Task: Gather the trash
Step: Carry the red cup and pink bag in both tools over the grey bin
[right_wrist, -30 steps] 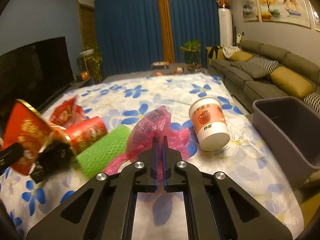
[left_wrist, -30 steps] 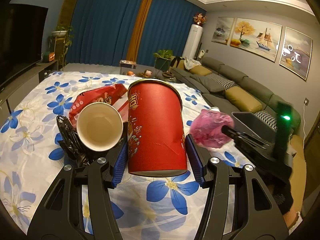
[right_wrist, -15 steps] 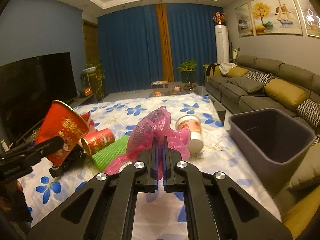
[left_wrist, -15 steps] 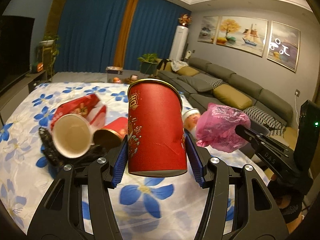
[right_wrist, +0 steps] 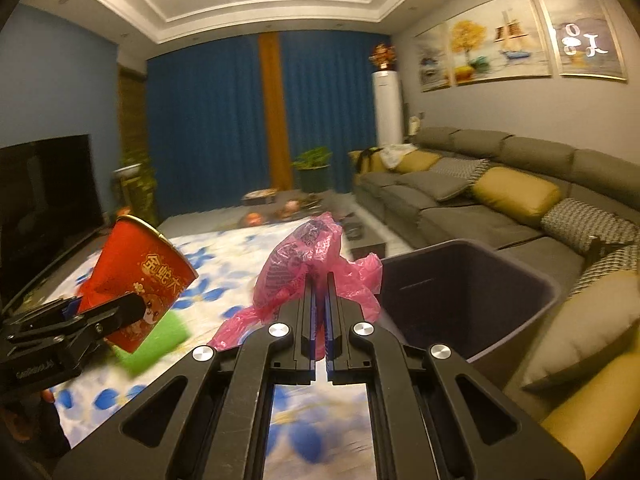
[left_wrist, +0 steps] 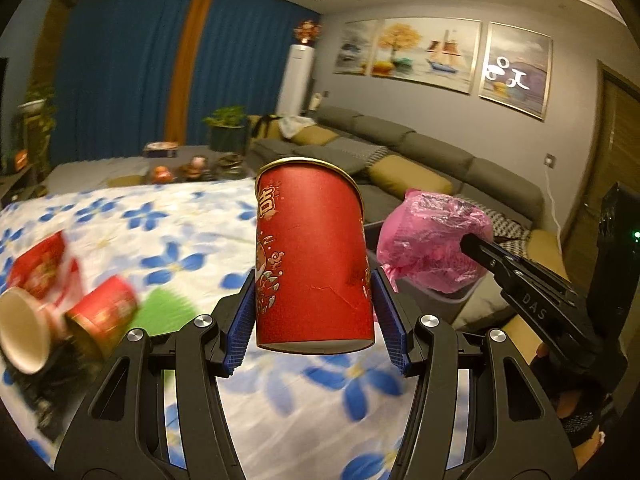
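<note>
My left gripper (left_wrist: pixel 316 320) is shut on a tall red paper cup (left_wrist: pixel 312 256) with gold print, held upright in the air above the flowered cloth. The same red cup (right_wrist: pixel 136 280) shows at the left of the right wrist view. My right gripper (right_wrist: pixel 319 280) is shut on a crumpled pink plastic bag (right_wrist: pixel 308 268), which also shows as the pink bag (left_wrist: pixel 432 240) at the right of the left wrist view. A dark grey bin (right_wrist: pixel 472 288) stands open just right of the bag, beside the sofa.
On the flowered cloth (left_wrist: pixel 160 240) lie a white-lined paper cup (left_wrist: pixel 24 332), a small red cup (left_wrist: pixel 104 316), a red packet (left_wrist: pixel 40 264) and a green foam sleeve (right_wrist: pixel 156 340). A grey sofa (right_wrist: pixel 500 200) with cushions runs along the right. A television (right_wrist: pixel 44 200) stands left.
Both grippers rose and swung right with their loads, from over the cloth toward the bin. The bin now sits close beside the pink bag. The litter on the cloth slid left in view.
</note>
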Demonstrator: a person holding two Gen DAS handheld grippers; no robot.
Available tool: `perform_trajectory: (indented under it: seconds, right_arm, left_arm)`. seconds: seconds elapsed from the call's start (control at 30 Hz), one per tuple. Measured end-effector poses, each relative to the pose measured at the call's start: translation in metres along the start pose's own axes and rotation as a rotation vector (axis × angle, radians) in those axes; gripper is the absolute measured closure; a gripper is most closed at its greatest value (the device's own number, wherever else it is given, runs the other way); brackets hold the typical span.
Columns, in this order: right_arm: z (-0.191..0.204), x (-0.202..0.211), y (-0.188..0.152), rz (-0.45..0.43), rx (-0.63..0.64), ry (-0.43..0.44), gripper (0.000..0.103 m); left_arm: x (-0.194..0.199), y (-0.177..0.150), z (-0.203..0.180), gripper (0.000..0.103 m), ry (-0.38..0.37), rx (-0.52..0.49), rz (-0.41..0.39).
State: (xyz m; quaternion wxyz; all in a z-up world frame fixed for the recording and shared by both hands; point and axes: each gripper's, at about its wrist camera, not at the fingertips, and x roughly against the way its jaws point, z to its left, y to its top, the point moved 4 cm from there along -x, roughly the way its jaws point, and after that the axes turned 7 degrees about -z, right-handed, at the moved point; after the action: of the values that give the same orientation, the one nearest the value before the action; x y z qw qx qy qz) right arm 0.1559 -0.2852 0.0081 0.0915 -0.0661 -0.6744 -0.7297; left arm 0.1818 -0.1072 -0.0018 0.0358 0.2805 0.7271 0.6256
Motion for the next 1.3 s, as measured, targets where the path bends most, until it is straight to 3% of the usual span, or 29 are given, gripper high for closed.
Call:
perform_trajectory:
  seconds: [0.2,0.5,1.3]
  right_arm:
    - [-0.04,-0.01,0.012,-0.019,-0.002,-0.108,0.099]
    - [-0.079,-0.022,0.01,-0.015,-0.022,-0.195,0.099]
    - [-0.113,-0.046,0.0,0.015,-0.054,-0.291,0.098]
  left_arm:
    - [-0.041,0.014,-0.036,0.049,-0.074,-0.036,-0.003]
    - [-0.092,0.019,-0.069,0.049,-0.143,-0.057,0.018]
    - [-0.155,0.009,-0.107,0.049,-0.207,-0.09,0.069]
